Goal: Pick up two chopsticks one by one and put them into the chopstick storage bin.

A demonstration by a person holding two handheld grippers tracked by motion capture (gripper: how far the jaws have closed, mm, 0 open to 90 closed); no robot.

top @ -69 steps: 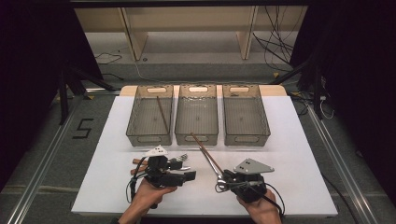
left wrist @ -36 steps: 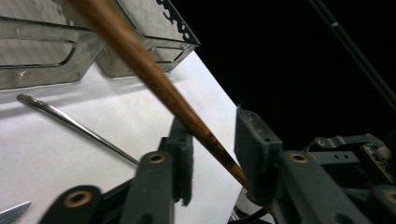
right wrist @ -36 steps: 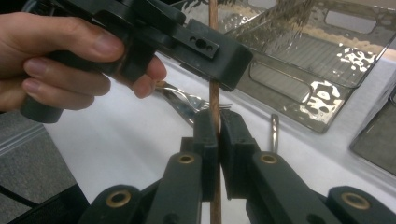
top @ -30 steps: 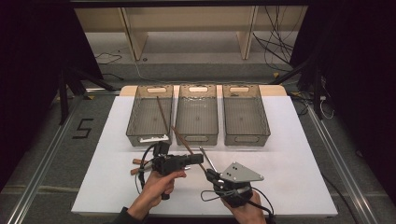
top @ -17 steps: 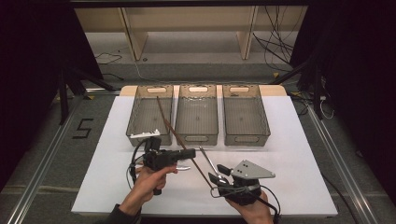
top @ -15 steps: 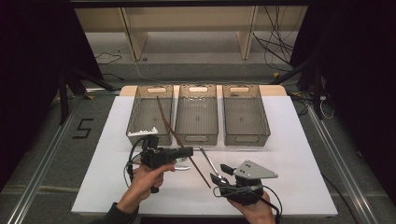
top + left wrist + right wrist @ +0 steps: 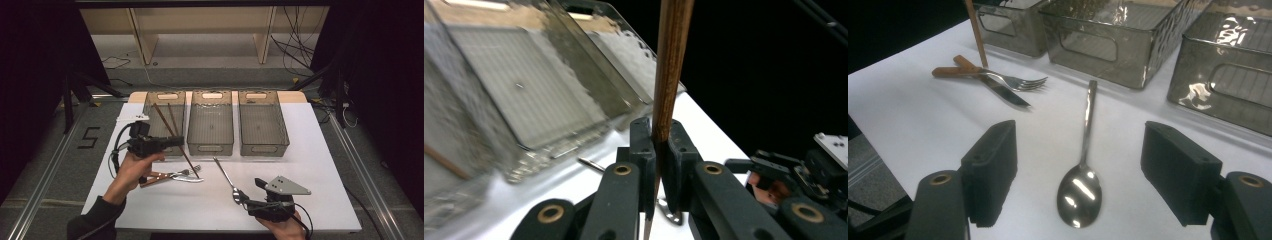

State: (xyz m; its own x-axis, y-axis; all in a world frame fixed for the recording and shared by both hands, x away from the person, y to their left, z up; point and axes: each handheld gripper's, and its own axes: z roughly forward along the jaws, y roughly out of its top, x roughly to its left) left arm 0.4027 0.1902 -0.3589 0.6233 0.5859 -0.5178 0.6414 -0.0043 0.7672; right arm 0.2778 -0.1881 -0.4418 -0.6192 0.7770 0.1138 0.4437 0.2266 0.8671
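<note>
High view: the left gripper (image 7: 172,141), left of centre, clamps a thin brown wooden chopstick (image 7: 176,141). At lower right, the right gripper (image 7: 248,194) has just been opening beside a shiny metal spoon (image 7: 226,177).

Left gripper view: the chopstick (image 7: 670,70) rises between pinched jaws.

Right gripper view: wide jaws flank the spoon (image 7: 1083,165), untouched, at lower centre.

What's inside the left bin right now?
The left bin has one brown chopstick lying in it. The held chopstick and left gripper cover its near end.
</note>
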